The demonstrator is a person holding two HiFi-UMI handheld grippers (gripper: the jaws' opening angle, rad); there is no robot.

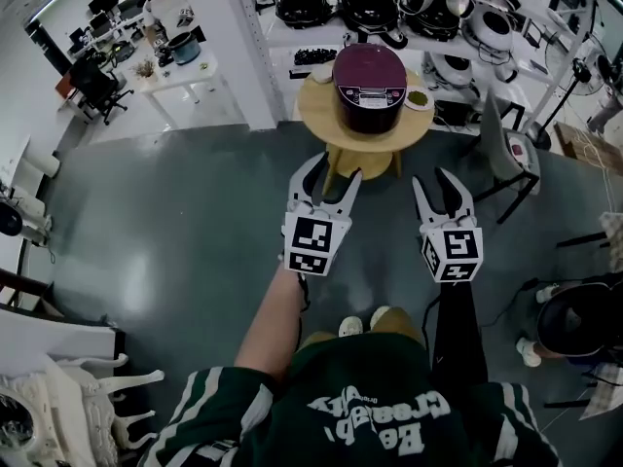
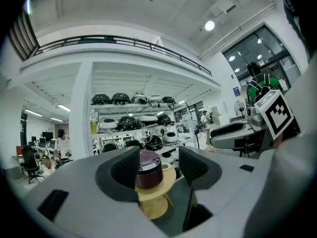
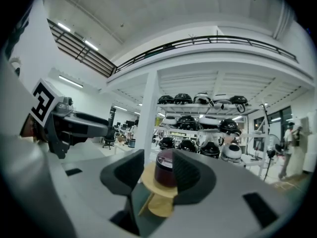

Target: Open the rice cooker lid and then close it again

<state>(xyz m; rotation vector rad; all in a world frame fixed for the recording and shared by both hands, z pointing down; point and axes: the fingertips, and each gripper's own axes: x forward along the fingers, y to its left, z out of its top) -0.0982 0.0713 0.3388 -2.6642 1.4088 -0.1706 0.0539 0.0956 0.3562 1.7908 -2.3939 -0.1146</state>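
Observation:
A dark purple rice cooker (image 1: 369, 89) with its lid down stands on a round wooden table (image 1: 321, 129) ahead of me. Both grippers are held level and short of the table, pointing toward the cooker. My left gripper (image 1: 337, 166) is open with nothing between its jaws; in the left gripper view the rice cooker (image 2: 148, 170) shows far off through the gap. My right gripper (image 1: 429, 175) is open too, its jaws closer together and empty. In the right gripper view the rice cooker (image 3: 164, 170) appears beyond the jaws, partly hidden by the right finger.
A small green dish (image 1: 417, 98) sits on the table beside the cooker. Behind the table, shelves (image 1: 389, 8) hold several cookers. A chair (image 1: 506, 154) stands to the right, a white column (image 1: 234, 47) to the left, and a person (image 1: 574, 319) sits at lower right.

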